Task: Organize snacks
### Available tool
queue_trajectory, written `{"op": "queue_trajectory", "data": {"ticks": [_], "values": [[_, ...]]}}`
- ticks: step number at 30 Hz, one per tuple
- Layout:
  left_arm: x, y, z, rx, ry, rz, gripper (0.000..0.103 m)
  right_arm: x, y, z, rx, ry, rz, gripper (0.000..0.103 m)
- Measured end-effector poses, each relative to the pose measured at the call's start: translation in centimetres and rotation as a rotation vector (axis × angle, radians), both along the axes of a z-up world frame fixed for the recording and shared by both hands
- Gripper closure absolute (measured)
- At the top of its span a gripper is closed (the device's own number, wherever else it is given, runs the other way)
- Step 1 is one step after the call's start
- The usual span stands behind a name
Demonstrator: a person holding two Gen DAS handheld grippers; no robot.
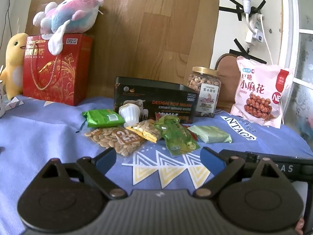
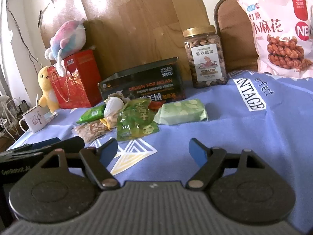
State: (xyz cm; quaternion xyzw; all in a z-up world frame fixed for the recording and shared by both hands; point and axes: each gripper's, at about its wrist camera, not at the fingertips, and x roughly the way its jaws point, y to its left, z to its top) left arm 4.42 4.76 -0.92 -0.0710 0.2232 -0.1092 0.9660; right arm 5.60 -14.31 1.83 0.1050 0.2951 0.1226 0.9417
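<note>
Blue patterned cloth [image 1: 49, 129] covers the worktop, with a wooden board [image 1: 148, 29] leaning on the wall behind. At far left a yellow duck plush [image 1: 13, 62] stands beside a red gift bag [image 1: 56, 68], and a pink and blue plush fish [image 1: 68, 13] lies on top of the bag. Toward the middle, small snack packets lie in a loose cluster on the cloth: a green packet [image 1: 102, 118], a white jelly cup [image 1: 129, 112], a clear bag of seeds [image 1: 115, 139], a green translucent packet [image 1: 176, 137] and a pale green packet [image 1: 212, 134]. Just behind them sits a black tin [image 1: 156, 96]. To its right stands a jar of nuts [image 1: 204, 92] with a gold lid, then a pink bag of fried twists [image 1: 260, 96] leaning upright. Near the camera, the left claw [image 1: 159, 156] hovers above the cloth, fingers apart, holding nothing. The right claw [image 2: 153, 150] is likewise spread and empty, just short of the packets.
</note>
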Motion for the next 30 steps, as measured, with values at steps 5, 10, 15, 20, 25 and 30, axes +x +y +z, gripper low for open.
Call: {"op": "queue_trajectory", "data": {"ticks": [5,10,15,20,25,30], "values": [[0.0,0.1,0.0,-0.012,0.003,0.0,0.006,0.0,0.0,0.0,0.003,-0.001,0.004,0.021],[0.2,0.5,-0.1,-0.037,0.013,-0.002,0.004,0.0,0.0,0.0,0.002,0.001,0.005,0.021],[0.3,0.9,-0.1,-0.064,0.019,-0.001,0.003,0.0,0.0,0.0,0.003,0.001,0.003,0.021],[0.3,1.1,-0.1,-0.076,0.023,-0.003,0.003,0.3,-0.3,-0.1,0.014,0.016,-0.007,0.021],[0.5,1.2,-0.2,-0.083,0.033,-0.002,0.003,0.9,-1.5,-0.2,0.05,0.06,-0.06,0.021],[0.7,1.4,-0.3,-0.1,0.05,-0.008,0.003,3.4,-2.9,0.9,-0.046,0.085,-0.102,0.021]]}}
